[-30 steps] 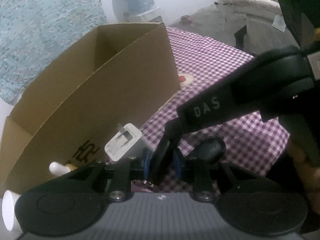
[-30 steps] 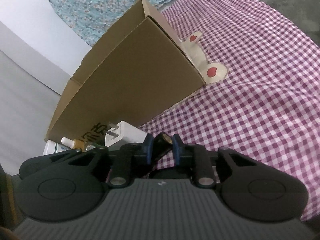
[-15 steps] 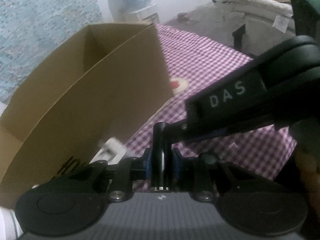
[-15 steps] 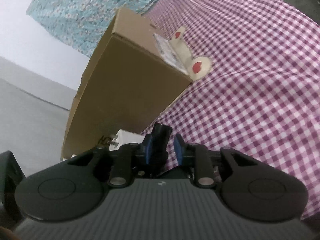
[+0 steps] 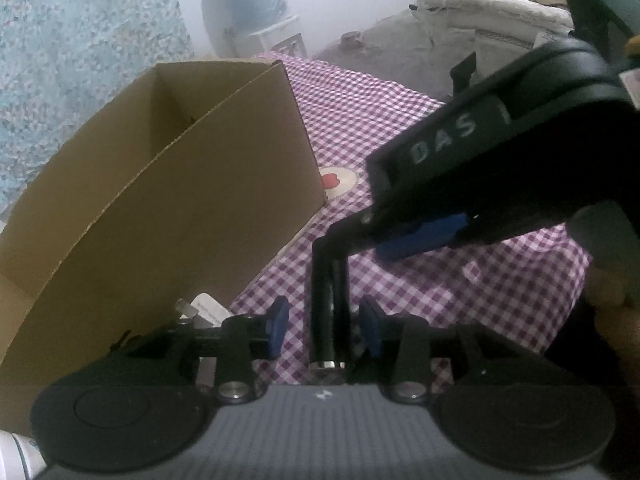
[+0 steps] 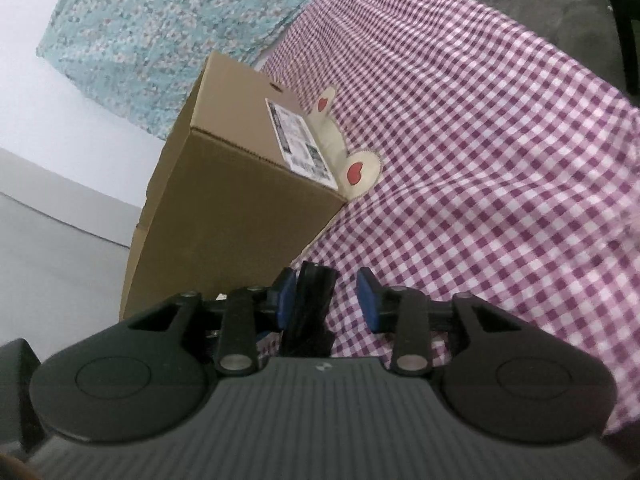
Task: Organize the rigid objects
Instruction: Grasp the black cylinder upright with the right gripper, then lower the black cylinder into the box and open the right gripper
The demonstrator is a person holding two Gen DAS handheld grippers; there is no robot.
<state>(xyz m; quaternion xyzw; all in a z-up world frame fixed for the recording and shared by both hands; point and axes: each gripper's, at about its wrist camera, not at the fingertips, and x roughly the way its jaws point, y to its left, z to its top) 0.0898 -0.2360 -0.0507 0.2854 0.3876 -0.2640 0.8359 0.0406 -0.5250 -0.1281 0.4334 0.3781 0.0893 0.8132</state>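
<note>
On the far left of the left wrist view hangs a teal flowered curtain, then a pale wall with a blue water jug against it, and off to the right a heap of white bedding. Below all that lies a purple checked cloth, a cream patch with a red heart sewn into it, and on the cloth stands an open box, brown cardboard, its long side facing us. A white plug peeks out at the box's foot, just left of the left gripper. Now the tool itself: a black rod stands upright between the blue pads, nearer the right pad, with daylight on both sides, so this gripper is released. The right gripper reaches in from the right, meeting the rod's top end; whether it pinches there I cannot tell from this side. Over to the right wrist view: same box, white label on its end, and the rod sits against the left pad of the gripper while the right pad stands clear of it, fingers spread.
</note>
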